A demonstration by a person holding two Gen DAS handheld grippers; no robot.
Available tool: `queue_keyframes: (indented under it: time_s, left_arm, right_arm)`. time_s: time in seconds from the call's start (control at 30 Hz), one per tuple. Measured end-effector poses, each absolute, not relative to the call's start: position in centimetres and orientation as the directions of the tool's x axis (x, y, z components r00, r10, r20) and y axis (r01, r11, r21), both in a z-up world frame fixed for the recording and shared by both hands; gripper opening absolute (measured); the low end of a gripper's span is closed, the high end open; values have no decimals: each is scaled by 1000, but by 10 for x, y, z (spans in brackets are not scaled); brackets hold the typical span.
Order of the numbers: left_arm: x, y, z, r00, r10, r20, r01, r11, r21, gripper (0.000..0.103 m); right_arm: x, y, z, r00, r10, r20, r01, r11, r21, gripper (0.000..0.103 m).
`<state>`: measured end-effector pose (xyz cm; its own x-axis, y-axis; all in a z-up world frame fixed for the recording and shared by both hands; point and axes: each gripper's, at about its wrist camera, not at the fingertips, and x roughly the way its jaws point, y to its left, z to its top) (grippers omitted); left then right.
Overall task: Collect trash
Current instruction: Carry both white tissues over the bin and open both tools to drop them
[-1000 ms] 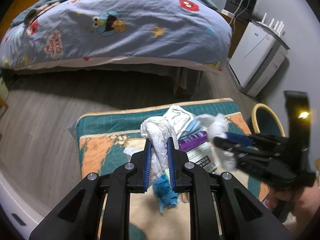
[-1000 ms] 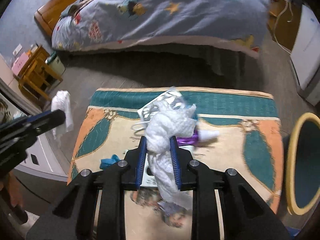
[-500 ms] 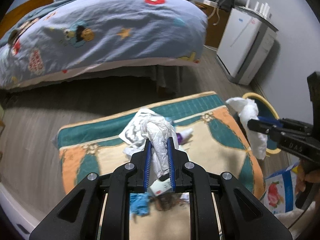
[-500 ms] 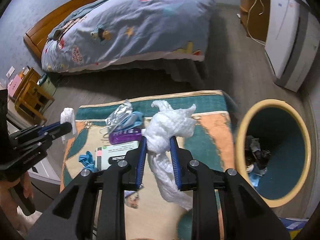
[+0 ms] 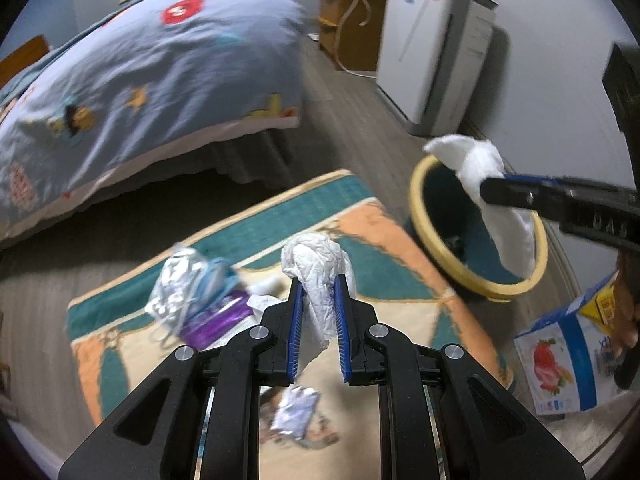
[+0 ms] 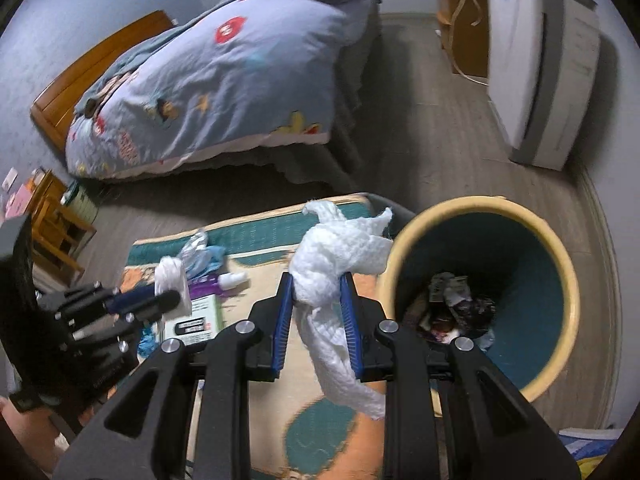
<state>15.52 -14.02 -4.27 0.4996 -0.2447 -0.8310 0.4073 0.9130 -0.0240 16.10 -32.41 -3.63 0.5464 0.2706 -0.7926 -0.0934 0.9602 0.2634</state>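
Note:
My left gripper point(image 5: 317, 280) is shut on a crumpled white paper wad point(image 5: 318, 268), held above the patterned rug point(image 5: 400, 280). My right gripper point(image 6: 316, 280) is shut on a twisted white paper towel point(image 6: 340, 256) next to the rim of the round yellow-rimmed bin point(image 6: 568, 280). In the left wrist view the right gripper point(image 5: 486, 194) holds its towel point(image 5: 480, 160) over the bin point(image 5: 418, 188). The bin has trash inside point(image 6: 452, 300). In the right wrist view the left gripper point(image 6: 172, 298) shows at left with its wad point(image 6: 172, 276).
More litter lies on the rug: a silver wrapper with blue bits point(image 5: 188, 280), a purple packet point(image 5: 216, 320), a white box point(image 6: 196, 320), a foil scrap point(image 5: 294, 412). A bed point(image 5: 140, 60) stands behind, a white appliance point(image 5: 432, 52) by the wall, a fruit-printed carton point(image 5: 560, 364) at right.
Both grippers have swung to the right with their paper, away from the litter pile toward the bin. The right gripper's towel now hangs at the bin's rim.

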Motion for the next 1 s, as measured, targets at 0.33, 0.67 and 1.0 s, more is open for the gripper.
queue_keyframes:
  time_s: [0.33, 0.67, 1.0]
  left_arm:
    - [149, -209, -51, 481, -322, -815, 522, 853, -29, 16]
    - [153, -271, -57, 468, -407, -784, 601, 798, -55, 16]
    - [160, -307, -79, 429, -442, -788, 652, 755, -68, 16]
  right_arm:
    - [160, -401, -46, 532, 144, -834, 30, 982, 188, 23]
    - [154, -469, -68, 513, 104, -852, 203, 950, 238, 24]
    - [156, -487, -93, 480, 131, -868, 269, 919, 287, 24]
